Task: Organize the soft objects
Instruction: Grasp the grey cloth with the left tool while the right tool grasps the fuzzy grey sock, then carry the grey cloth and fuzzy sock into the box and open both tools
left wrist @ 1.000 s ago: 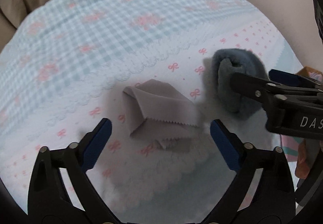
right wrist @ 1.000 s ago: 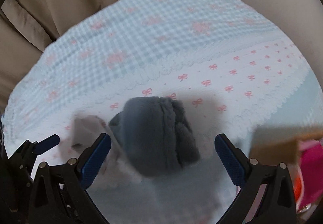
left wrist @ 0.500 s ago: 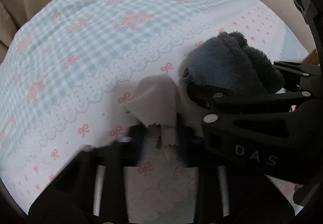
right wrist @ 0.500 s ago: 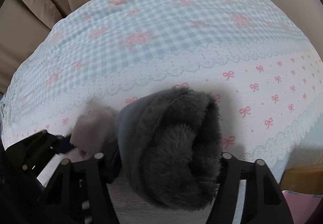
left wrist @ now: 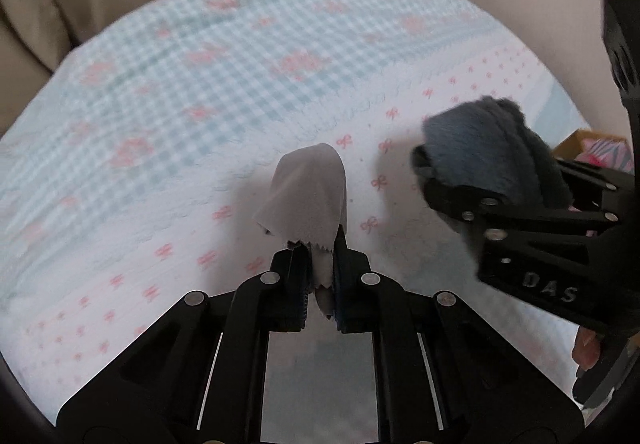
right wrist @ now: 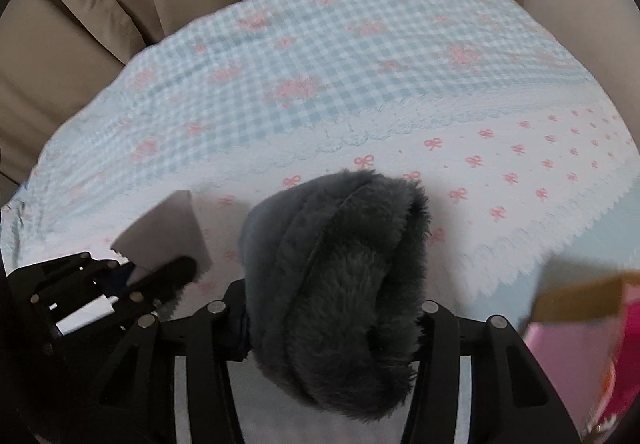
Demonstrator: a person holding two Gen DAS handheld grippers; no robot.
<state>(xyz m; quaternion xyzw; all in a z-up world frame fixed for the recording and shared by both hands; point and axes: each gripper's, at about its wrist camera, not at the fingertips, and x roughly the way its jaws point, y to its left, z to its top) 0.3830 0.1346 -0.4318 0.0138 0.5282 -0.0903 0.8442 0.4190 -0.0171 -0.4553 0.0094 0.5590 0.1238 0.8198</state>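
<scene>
On our left, the left gripper (left wrist: 320,276) pinches a grey cloth (left wrist: 308,192) between its closed jaws, the cloth draping forward above the bedspread (left wrist: 200,92). To its right, our right gripper (right wrist: 332,328) clamps a dark fuzzy item (right wrist: 340,284), jaws pressed into its sides, also lifted off the bedspread. Farther right, a cardboard box (right wrist: 580,296) sits at the bed's edge, blurred.

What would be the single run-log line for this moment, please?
left gripper: shut on grey cloth | right gripper: shut on dark fuzzy item | both lifted above bedspread
</scene>
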